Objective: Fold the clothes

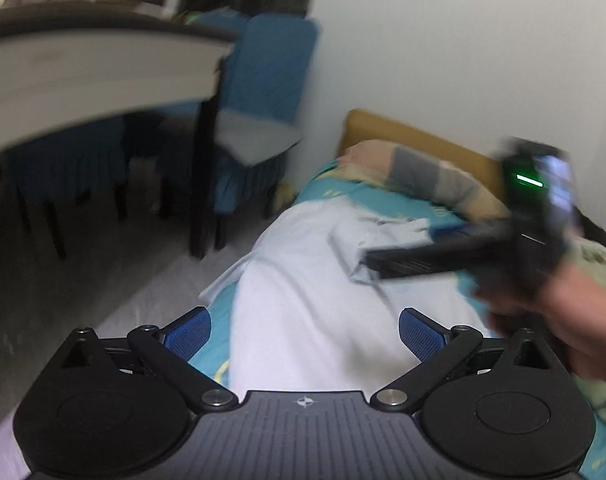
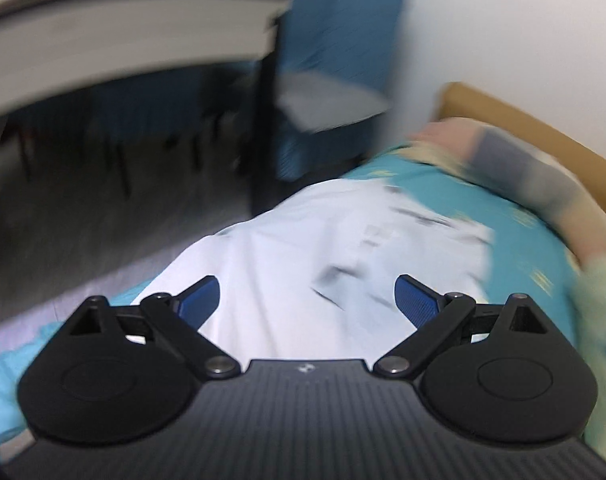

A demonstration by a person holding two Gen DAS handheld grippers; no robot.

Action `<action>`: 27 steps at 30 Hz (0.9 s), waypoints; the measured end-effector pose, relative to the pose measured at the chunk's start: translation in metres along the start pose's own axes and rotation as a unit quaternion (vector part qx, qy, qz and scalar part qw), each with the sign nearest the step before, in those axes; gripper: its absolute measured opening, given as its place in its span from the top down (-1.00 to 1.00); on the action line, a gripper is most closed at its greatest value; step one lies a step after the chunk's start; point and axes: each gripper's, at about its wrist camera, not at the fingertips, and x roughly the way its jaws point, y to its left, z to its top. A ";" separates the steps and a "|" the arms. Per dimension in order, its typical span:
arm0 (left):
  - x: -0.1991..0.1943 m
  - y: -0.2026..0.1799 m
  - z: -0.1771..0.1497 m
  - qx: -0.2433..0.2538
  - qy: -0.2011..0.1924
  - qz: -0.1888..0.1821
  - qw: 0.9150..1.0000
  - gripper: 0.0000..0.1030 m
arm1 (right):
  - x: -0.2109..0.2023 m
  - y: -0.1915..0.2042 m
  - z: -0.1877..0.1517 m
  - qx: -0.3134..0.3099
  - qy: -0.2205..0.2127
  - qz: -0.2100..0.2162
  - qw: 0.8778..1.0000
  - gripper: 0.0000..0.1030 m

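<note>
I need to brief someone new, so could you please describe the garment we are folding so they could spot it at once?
Start at the bed with the turquoise patterned sheet along the white wall. The pale, almost white cloth garment lies spread across it, one edge hanging off the bedside. Unlike the grey-and-beige striped bundle by the wooden headboard, it is plain and light.

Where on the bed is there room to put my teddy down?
The bare teal sheet on the right, between the white garment and the striped pillow by the headboard, looks free. A thin teal strip shows at the bed's left edge. The middle is covered by the garment, with both open grippers over it.
</note>
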 end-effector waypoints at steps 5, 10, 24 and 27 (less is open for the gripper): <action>0.036 0.038 0.000 -0.077 0.021 0.054 0.995 -0.97 | 0.126 0.068 0.045 -0.133 0.059 0.048 0.988 -0.86; 0.071 0.073 -0.001 -0.147 0.038 0.107 0.983 -0.96 | 0.219 0.142 0.056 -0.255 0.109 0.099 0.956 -0.86; 0.110 0.085 -0.010 -0.186 0.043 0.158 0.969 -0.95 | 0.278 0.163 0.054 -0.279 0.144 -0.010 0.949 0.90; 0.105 0.071 -0.008 -0.155 0.019 0.170 0.973 -0.95 | 0.228 0.122 0.078 -0.183 0.037 -0.051 0.981 0.91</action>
